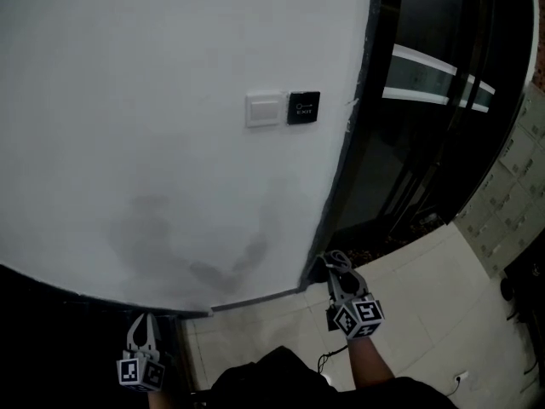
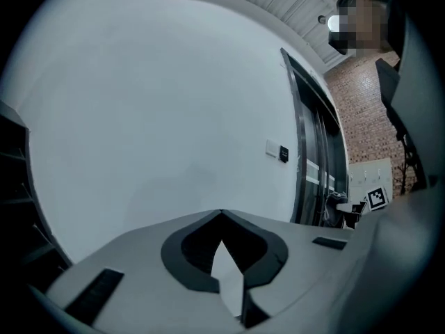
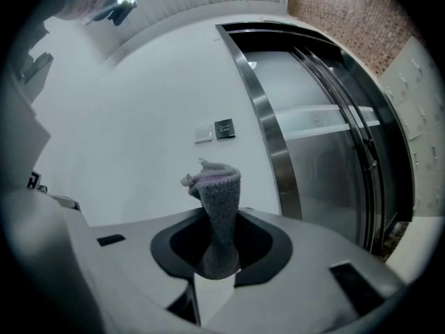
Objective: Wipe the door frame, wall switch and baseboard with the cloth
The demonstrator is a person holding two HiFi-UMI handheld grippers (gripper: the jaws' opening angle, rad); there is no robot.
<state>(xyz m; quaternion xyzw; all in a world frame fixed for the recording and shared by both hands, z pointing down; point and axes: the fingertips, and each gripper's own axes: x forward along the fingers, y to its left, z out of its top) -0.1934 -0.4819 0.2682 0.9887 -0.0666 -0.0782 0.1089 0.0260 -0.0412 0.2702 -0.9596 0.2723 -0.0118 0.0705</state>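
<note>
The white wall switch (image 1: 265, 109) sits on the white wall beside a black panel (image 1: 304, 107); both also show in the right gripper view, the switch (image 3: 203, 133) left of the panel (image 3: 224, 128). The dark door frame (image 1: 344, 173) runs down the wall's right edge. A grey baseboard (image 1: 255, 299) lines the wall's foot. My right gripper (image 1: 335, 273) is low at the frame's foot, shut on a grey cloth (image 3: 217, 186) that sticks up past the jaws. My left gripper (image 1: 145, 322) hangs at the lower left, shut and empty, jaws (image 2: 221, 216) facing the wall.
Dark glass doors (image 1: 426, 83) with a pale stripe stand right of the frame. Pale floor tiles (image 1: 426, 313) spread below, with lockers (image 1: 511, 194) at the far right. Grey smudges (image 1: 170, 237) mark the lower wall. A dark shelf edge (image 2: 10, 186) is at my left.
</note>
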